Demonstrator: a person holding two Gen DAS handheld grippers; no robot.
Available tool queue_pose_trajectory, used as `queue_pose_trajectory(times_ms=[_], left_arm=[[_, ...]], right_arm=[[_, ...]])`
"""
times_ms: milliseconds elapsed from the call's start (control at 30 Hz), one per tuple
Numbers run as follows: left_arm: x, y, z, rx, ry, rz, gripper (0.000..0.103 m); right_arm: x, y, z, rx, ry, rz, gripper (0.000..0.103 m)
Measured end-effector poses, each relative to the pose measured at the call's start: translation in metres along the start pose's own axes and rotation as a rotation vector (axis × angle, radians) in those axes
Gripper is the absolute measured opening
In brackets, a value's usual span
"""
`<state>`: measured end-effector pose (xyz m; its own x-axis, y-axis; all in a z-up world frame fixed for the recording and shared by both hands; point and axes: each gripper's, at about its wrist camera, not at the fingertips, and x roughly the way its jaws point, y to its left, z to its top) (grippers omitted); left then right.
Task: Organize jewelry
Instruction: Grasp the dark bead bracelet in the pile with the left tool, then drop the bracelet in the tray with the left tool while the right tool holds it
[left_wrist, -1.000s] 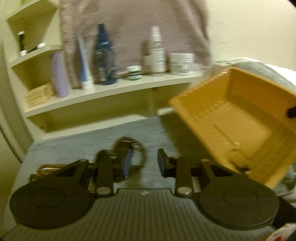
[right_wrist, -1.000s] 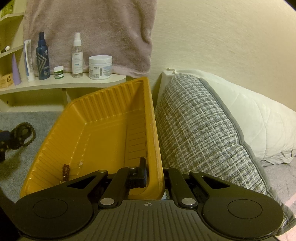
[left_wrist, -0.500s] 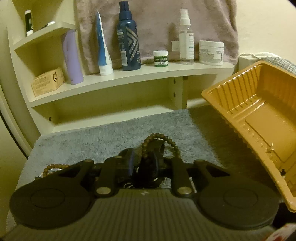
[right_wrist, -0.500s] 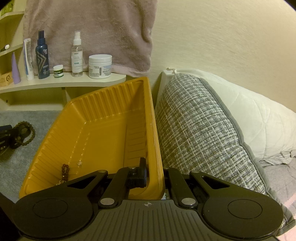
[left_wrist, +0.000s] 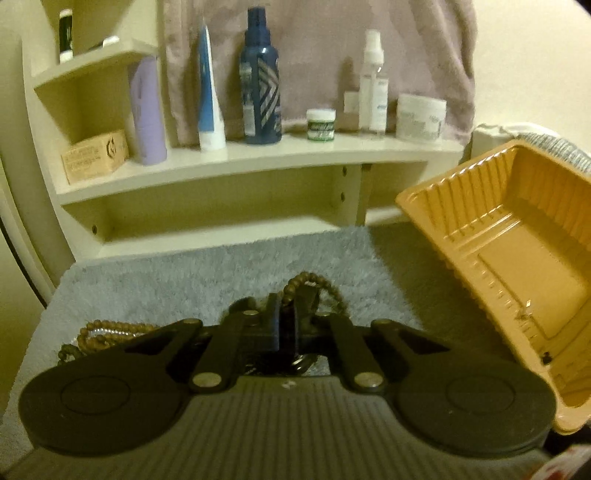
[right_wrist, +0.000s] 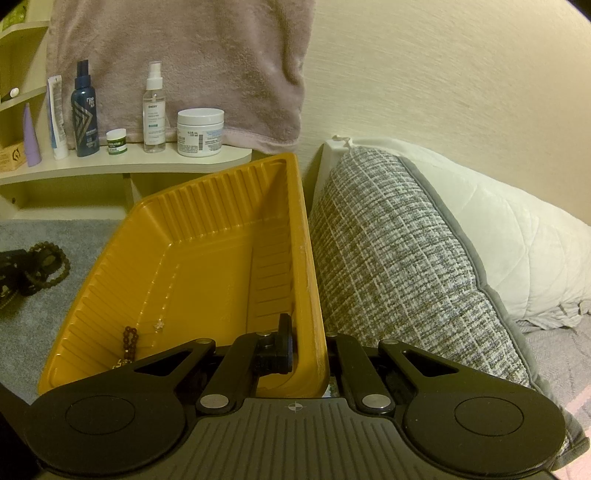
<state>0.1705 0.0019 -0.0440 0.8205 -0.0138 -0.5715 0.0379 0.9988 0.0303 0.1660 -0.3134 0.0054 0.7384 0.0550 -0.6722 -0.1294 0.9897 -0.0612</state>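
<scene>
My left gripper (left_wrist: 288, 306) is closing on a dark brown bead bracelet (left_wrist: 314, 278) that lies on the grey fluffy mat (left_wrist: 184, 280); the pads pinch its strand and the loop sticks out beyond the fingertips. The same bracelet (right_wrist: 51, 266) appears at the far left of the right wrist view. My right gripper (right_wrist: 308, 343) is shut on the side wall of an orange plastic tray (right_wrist: 207, 266), which it holds tilted. Inside the tray lie a small string of reddish beads (right_wrist: 129, 339) and a tiny pale trinket (right_wrist: 159, 324). The tray (left_wrist: 517, 258) sits to the right of the left gripper.
More brown beads (left_wrist: 110, 328) lie on the mat left of the left gripper. A cream shelf (left_wrist: 258, 158) behind holds bottles, tubes and jars, with a mauve towel (right_wrist: 184, 55) hanging above. A grey checked cushion (right_wrist: 399, 266) and white pillow (right_wrist: 517, 251) flank the tray's right.
The left gripper's jaws went from wide apart to pinched on the bead bracelet, and its view settled lower and closer over the mat. The right gripper and tray have not moved.
</scene>
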Motion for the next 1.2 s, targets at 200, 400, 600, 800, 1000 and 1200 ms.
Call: queue_pose_trajectory(times_ms=[200,400,600,800,1000,1200], left_arm=[[-0.017,-0.01,0.012,0.028,-0.045,-0.035,0.006],[-0.031,-0.023,0.025,0.045,-0.078,-0.078,0.006],[-0.042,-0.039,0.035,0.049,-0.102,-0.138,0.006],[-0.05,-0.062,0.041,0.063,-0.126,-0.213,0.006],[-0.051,-0.094,0.038,0.112,-0.12,-0.281,0.006],[-0.047,-0.119,0.023,0.175,-0.088,-0.309,0.006]], right_arm=[[0.0,0.0,0.0,0.001,0.001,0.0,0.004],[0.0,0.0,0.0,0.0,0.0,0.001,0.004],[0.0,0.0,0.001,0.0,0.0,0.001,0.004],[0.0,0.0,0.001,0.002,-0.001,0.001,0.004],[-0.001,0.0,0.003,0.002,-0.002,0.004,0.004],[-0.001,0.0,0.003,0.003,-0.002,0.004,0.004]])
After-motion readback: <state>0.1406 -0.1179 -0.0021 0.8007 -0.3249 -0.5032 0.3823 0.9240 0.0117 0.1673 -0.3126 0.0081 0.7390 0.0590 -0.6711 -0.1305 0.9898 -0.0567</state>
